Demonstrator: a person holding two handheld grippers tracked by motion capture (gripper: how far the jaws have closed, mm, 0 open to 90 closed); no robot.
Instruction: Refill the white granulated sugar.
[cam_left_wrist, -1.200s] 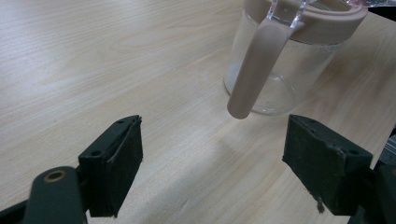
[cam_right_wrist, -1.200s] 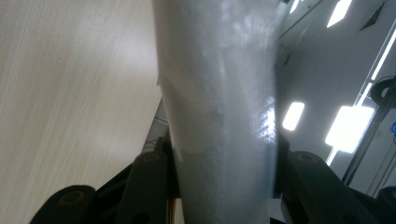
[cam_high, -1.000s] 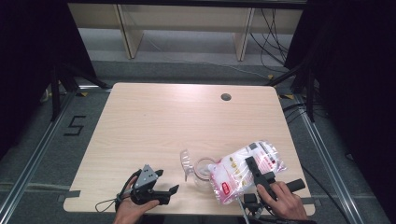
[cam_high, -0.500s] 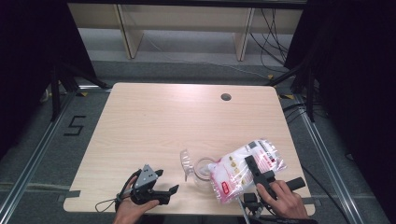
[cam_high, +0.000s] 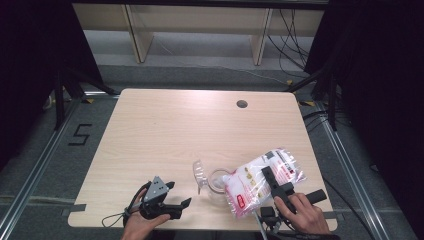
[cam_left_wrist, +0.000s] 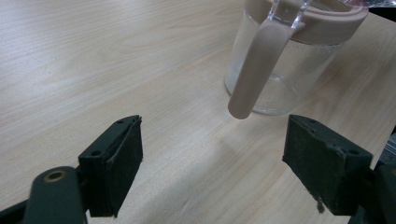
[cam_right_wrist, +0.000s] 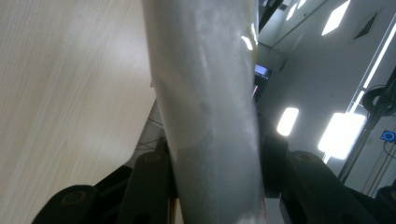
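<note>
Right claw (cam_high: 274, 182) pinches a red-labelled bag (cam_high: 257, 180), print unreadable; left claw (cam_high: 175, 200) spread.

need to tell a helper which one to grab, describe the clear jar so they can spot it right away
Start at the light wooden table and go to its near edge, right of centre. The clear jar stands there, touching the white and pink bag. It alone is see-through glass, with a beige rim and a flipped-open lid.
</note>
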